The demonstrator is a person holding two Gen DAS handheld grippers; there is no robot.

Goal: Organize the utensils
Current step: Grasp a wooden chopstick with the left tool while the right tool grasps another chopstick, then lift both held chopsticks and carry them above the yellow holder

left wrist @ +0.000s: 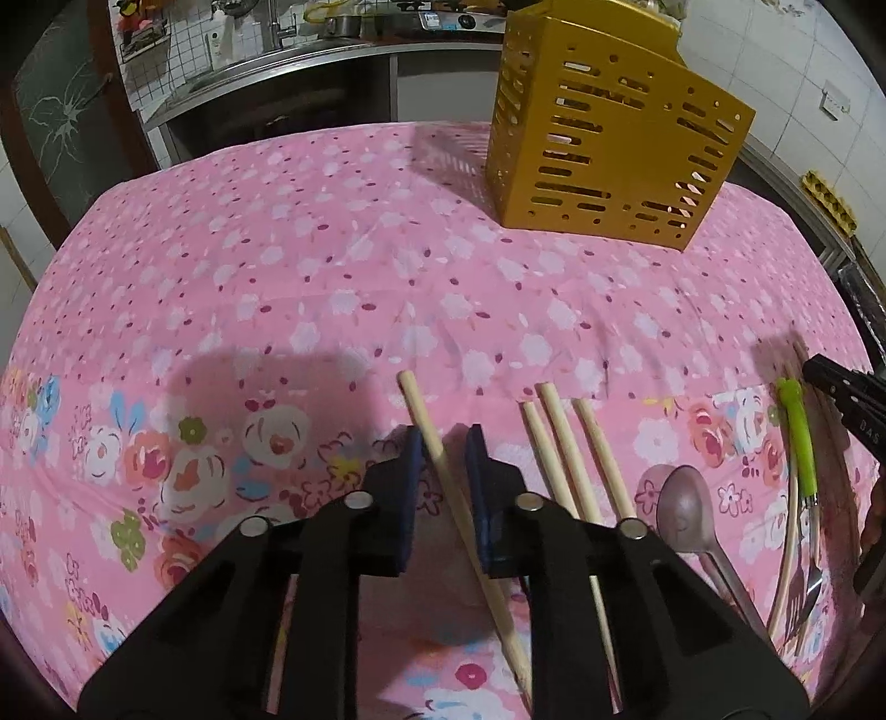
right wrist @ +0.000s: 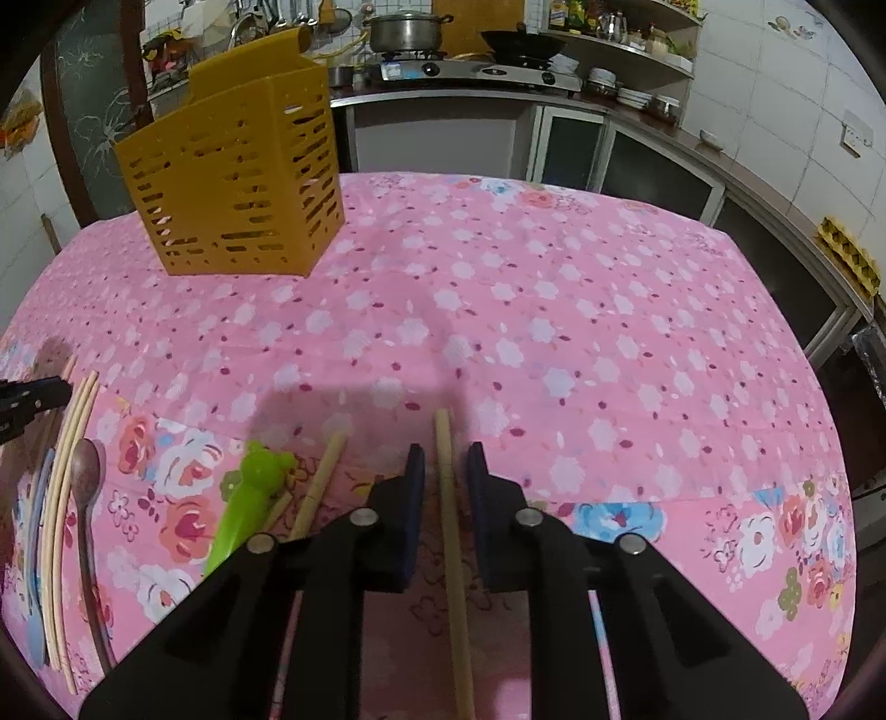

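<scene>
A yellow slotted utensil holder [left wrist: 609,144] stands at the far side of the pink floral tablecloth [left wrist: 332,277]; it also shows in the right wrist view [right wrist: 232,183]. My left gripper [left wrist: 446,443] is open, its jaws either side of a pale wooden chopstick [left wrist: 437,448] that lies on the cloth. Three more chopsticks [left wrist: 565,443], a dark spoon [left wrist: 684,509] and a green-handled fork [left wrist: 797,432] lie to its right. My right gripper [right wrist: 446,459] is open around another chopstick [right wrist: 451,509]. A green utensil [right wrist: 243,498] and a spoon [right wrist: 88,471] lie to its left.
A kitchen counter with a gas stove and a steel pot [right wrist: 404,30] runs behind the table. Cabinets [right wrist: 653,171] and an egg tray [right wrist: 847,255] stand to the right. The other gripper's tip shows at the left edge of the right wrist view [right wrist: 33,396].
</scene>
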